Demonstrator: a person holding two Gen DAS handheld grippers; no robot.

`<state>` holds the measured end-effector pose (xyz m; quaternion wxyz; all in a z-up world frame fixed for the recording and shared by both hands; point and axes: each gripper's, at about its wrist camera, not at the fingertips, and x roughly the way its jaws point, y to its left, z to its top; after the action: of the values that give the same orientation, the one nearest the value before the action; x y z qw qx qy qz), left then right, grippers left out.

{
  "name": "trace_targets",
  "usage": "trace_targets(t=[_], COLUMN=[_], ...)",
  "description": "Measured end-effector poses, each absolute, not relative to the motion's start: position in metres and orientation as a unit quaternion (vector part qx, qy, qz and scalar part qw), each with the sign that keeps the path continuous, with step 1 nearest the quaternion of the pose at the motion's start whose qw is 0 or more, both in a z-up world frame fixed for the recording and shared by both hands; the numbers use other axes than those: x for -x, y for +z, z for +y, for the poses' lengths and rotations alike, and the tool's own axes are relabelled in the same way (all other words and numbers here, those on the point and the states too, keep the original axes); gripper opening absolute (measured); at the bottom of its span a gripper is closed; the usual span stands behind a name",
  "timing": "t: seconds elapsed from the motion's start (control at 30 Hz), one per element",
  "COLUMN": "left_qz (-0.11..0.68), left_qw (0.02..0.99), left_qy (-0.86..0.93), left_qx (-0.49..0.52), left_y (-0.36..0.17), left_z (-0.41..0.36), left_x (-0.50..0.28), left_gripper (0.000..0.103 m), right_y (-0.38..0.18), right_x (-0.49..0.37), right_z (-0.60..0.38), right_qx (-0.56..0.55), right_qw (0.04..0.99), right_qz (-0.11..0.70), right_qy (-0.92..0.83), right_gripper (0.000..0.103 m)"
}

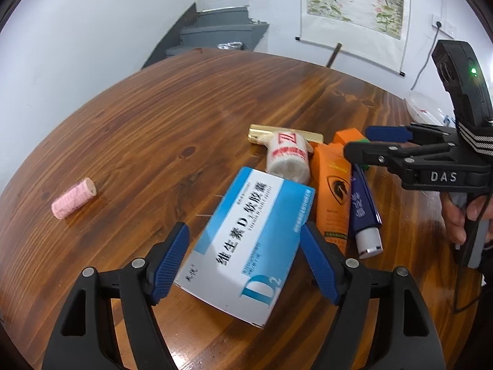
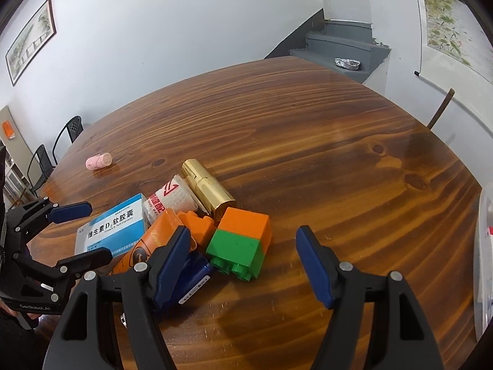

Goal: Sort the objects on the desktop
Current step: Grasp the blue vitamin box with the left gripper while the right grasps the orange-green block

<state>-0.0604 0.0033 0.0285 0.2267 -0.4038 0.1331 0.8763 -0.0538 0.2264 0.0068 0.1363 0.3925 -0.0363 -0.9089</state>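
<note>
Straddling the vitamin box (image 1: 246, 243), the left gripper (image 1: 245, 259) gapes wide; it should close squarely. Right gripper (image 2: 243, 265) hovers open, empty.

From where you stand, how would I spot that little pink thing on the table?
Start at the wooden table and find the heap of items around the blue-and-white medicine box. Look well away from it across bare wood: the pink roll lies alone on its side. It is the only pink object, touching nothing.
</note>
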Motion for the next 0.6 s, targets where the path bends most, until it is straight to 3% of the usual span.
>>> trace_targets(t=[0.17,0.6], left_qz=[0.179,0.134], left_qw=[0.216,0.17], left_qy=[0.875,0.885], left_qx=[0.394,0.412], left_y=[0.021,0.016], left_z=[0.015,0.008], left_x=[0.055,0.07], left_gripper=[0.079,0.079], right_y=[0.006,0.005], right_x=[0.053,0.056], right_z=[0.229,0.237], right_qx=[-0.387,-0.388], right_qw=[0.132,0.117], right_qz=[-0.034,-0.045], right_qy=[-0.912,-0.913], right_gripper=[0.075,0.077])
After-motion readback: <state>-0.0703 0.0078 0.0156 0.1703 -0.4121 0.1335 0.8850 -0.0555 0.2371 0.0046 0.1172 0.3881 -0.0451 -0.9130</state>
